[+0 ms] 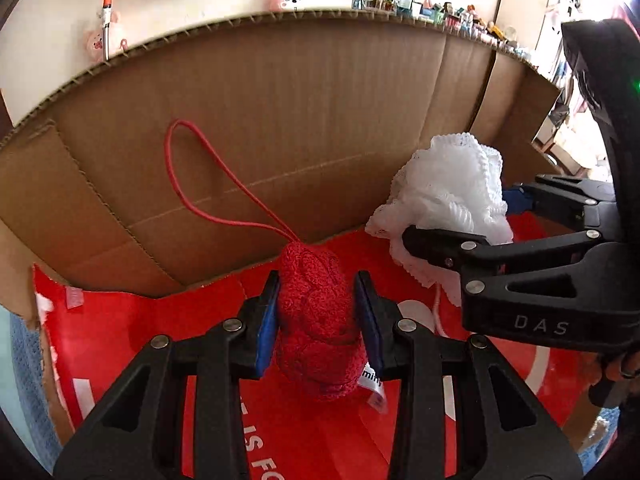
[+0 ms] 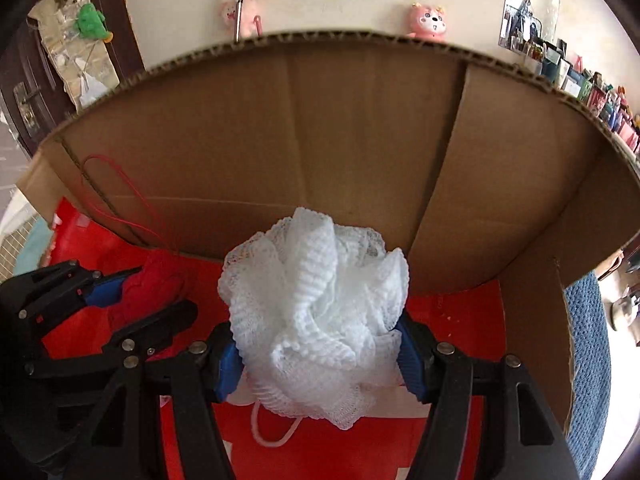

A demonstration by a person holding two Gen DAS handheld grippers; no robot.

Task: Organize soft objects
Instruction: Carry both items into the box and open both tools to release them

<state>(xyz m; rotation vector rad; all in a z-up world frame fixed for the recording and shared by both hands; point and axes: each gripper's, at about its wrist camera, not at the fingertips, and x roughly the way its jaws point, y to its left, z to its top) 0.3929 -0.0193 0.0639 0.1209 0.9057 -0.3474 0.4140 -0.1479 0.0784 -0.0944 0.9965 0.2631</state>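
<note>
The red bath pouf [image 1: 316, 328] sat in the left wrist view clenched between the blue pads [image 1: 267, 330] of the left claw [image 1: 316, 322], low inside the cardboard box [image 1: 280, 120], over its red floor [image 1: 120, 340] near the back wall. Its red cord loop [image 1: 180, 168] lay up against that wall. My worry there was the loop: it could snag on the flap edge or on a finger when the pouf was let go, and drag the pouf along. The white tag [image 1: 374, 390] dangled by the right-hand pad and could catch too. The right claw [image 1: 472, 216] stood just beside, gripping the white mesh pouf [image 1: 452, 192], so the two tools could easily knock together in the tight box.

In the right wrist view the white mesh pouf [image 2: 316, 300] bulged well past the right claw [image 2: 320, 356], squeezed only at its lower folds. Springy mesh held that way might slip or unfold. Its pale cord [image 2: 276, 436] hung below over the red floor [image 2: 460, 320] and could hook on a finger on release. The left claw [image 2: 120, 300] was close at the left.
</note>
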